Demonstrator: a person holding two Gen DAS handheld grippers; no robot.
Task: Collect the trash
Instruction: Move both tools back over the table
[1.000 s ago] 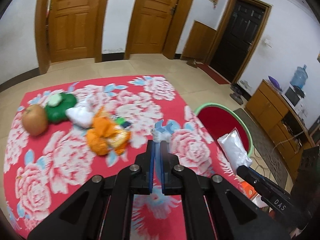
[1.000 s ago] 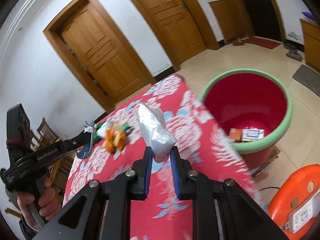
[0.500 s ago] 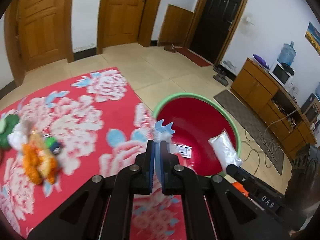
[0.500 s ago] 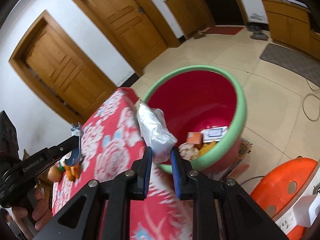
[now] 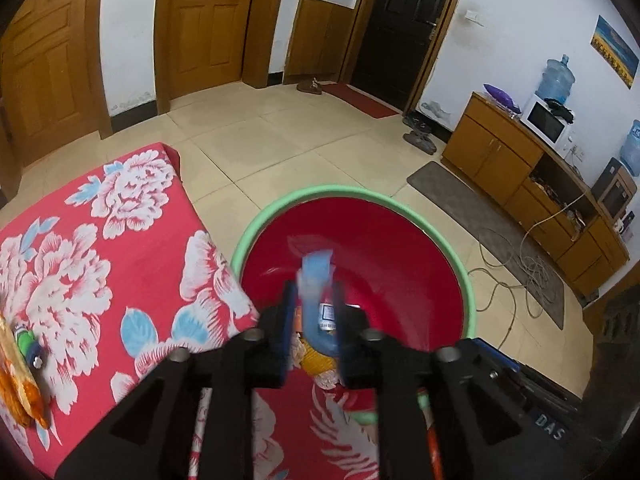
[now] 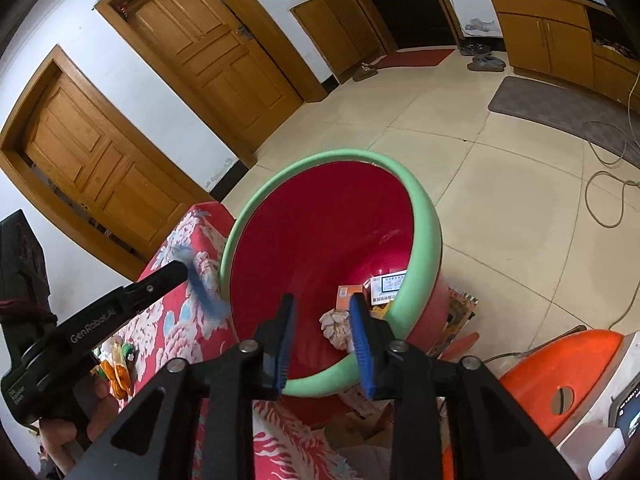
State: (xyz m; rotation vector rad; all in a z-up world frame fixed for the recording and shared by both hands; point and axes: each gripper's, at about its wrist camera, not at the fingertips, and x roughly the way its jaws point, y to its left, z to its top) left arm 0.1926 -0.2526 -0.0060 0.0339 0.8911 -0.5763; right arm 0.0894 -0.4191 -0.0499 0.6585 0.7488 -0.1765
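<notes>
While both grippers hang over the green-rimmed red plastic bin (image 6: pixel 424 216), left gripper (image 5: pixel 313 320) jaws just opening, blurred blue scrap (image 5: pixel 316 280) loose between them, right gripper (image 6: pixel 323 340) jaws just opening, nothing between.

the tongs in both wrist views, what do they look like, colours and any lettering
Both are matte black, with angular triangular cut-out arms, silver pivot screws and blue ribbed pads on the inner faces. The left tongs show white "GenRobot.AI" lettering along the side in the right wrist view. The right tongs carry white letters ending "DAS" in the left wrist view. No sleeve or cable visible.
</notes>
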